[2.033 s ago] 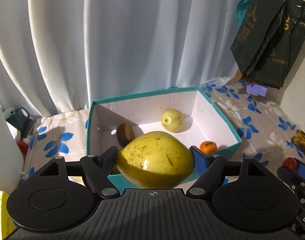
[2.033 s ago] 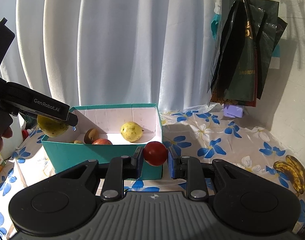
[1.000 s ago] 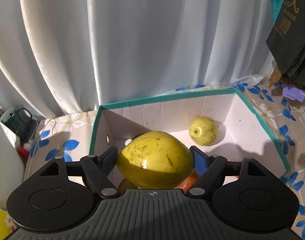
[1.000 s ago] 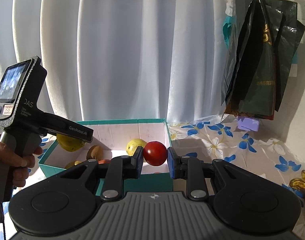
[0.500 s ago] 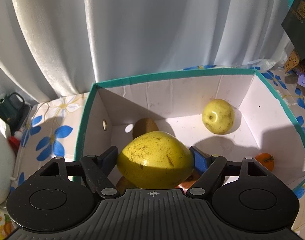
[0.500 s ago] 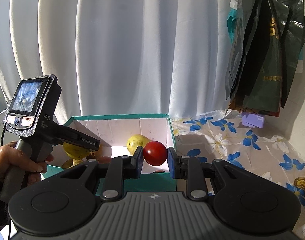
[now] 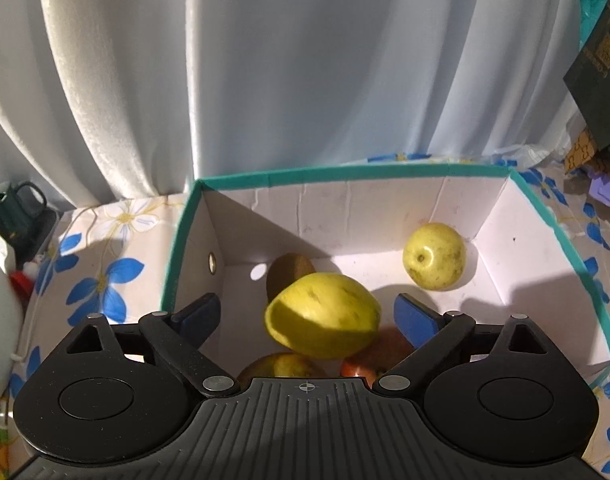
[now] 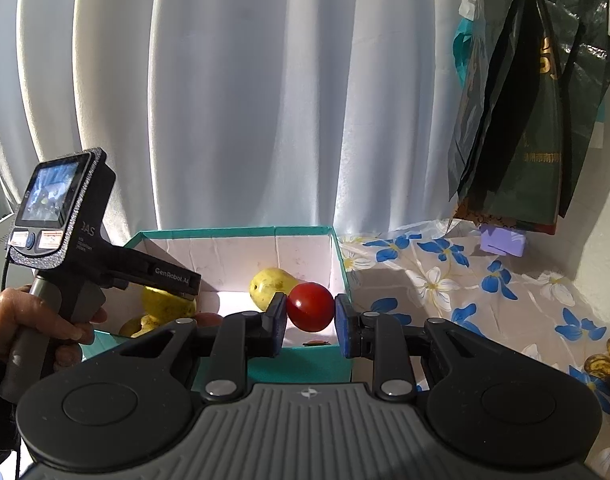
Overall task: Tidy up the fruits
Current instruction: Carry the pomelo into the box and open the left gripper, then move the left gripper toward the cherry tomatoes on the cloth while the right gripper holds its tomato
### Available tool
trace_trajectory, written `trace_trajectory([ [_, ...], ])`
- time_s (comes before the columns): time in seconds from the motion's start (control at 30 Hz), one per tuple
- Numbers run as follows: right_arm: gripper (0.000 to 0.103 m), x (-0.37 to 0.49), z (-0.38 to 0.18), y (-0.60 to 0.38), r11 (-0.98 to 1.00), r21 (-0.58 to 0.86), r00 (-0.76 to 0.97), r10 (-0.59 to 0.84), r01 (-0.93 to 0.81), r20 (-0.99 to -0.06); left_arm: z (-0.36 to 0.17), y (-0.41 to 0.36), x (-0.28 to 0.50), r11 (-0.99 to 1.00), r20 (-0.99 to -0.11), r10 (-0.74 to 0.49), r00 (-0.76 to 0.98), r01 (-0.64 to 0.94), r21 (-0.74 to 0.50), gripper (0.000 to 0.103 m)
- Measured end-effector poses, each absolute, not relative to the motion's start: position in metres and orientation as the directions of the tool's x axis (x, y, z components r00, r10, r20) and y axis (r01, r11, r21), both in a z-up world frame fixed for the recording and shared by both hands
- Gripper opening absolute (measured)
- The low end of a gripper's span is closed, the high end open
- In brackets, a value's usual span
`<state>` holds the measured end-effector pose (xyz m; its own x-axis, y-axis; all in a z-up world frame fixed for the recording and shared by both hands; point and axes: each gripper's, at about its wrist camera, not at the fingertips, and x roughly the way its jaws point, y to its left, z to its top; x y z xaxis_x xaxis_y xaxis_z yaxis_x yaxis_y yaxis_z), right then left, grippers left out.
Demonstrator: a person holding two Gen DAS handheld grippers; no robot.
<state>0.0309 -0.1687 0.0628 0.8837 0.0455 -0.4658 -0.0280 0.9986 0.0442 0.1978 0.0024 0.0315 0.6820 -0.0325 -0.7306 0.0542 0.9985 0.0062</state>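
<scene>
Big yellow fruit sits between the left gripper pads with daylight on both sides, fingers spread wide, nothing clamped; it's over the near part of the teal box, on or just above the fruit below, can't tell if it's fully settled. Under it: a yellowish fruit and a reddish one, both partly hidden by the gripper body. Behind it a brown kiwi, and a round yellow fruit near the back right corner. Right gripper is pinched on a small red tomato, held in the air in front of the box's near right corner, not yet over the opening. Left hand shows on the left tool's grip in the right wrist view. Status guess: most fruit already boxed, tomato is next in. Bananas lie on the floral tablecloth, well apart from the box, so at least that remains.
</scene>
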Motion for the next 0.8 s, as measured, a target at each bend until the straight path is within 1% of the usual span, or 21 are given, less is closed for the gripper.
trace_trajectory([
  [0.13, 0.025, 0.031, 0.063, -0.168, 0.999, 0.038, 0.886, 0.047, -0.033, -0.461, 0.051, 0.015, 0.18, 1.0, -0.704, 0.009, 0.71, -0.004, 0.009, 0.097],
  [0.23, 0.025, 0.03, 0.064, -0.168, 0.999, 0.032, 0.89, 0.044, -0.033, -0.454, 0.068, 0.026, 0.148, 0.998, -0.663, 0.057, 0.747, -0.058, 0.02, 0.101],
  [0.33, 0.025, 0.031, 0.065, -0.169, 0.999, 0.034, 0.892, 0.043, -0.032, -0.45, 0.076, 0.03, 0.121, 0.997, -0.637, 0.074, 0.767, -0.078, 0.023, 0.101],
  [0.43, 0.025, 0.034, 0.065, -0.169, 0.999, 0.038, 0.893, 0.049, -0.036, -0.447, 0.078, 0.027, 0.105, 0.995, -0.641, 0.095, 0.762, -0.088, 0.044, 0.101],
  [0.53, 0.025, 0.035, 0.066, -0.166, 0.998, 0.034, 0.895, 0.06, -0.05, -0.443, 0.076, 0.026, 0.095, 0.997, -0.652, 0.081, 0.754, -0.071, 0.042, 0.101],
  [0.8, 0.025, 0.048, 0.057, -0.164, 0.996, 0.041, 0.882, 0.089, -0.079, -0.462, 0.067, 0.032, 0.079, 0.995, -0.675, 0.1, 0.731, -0.091, 0.049, 0.101],
])
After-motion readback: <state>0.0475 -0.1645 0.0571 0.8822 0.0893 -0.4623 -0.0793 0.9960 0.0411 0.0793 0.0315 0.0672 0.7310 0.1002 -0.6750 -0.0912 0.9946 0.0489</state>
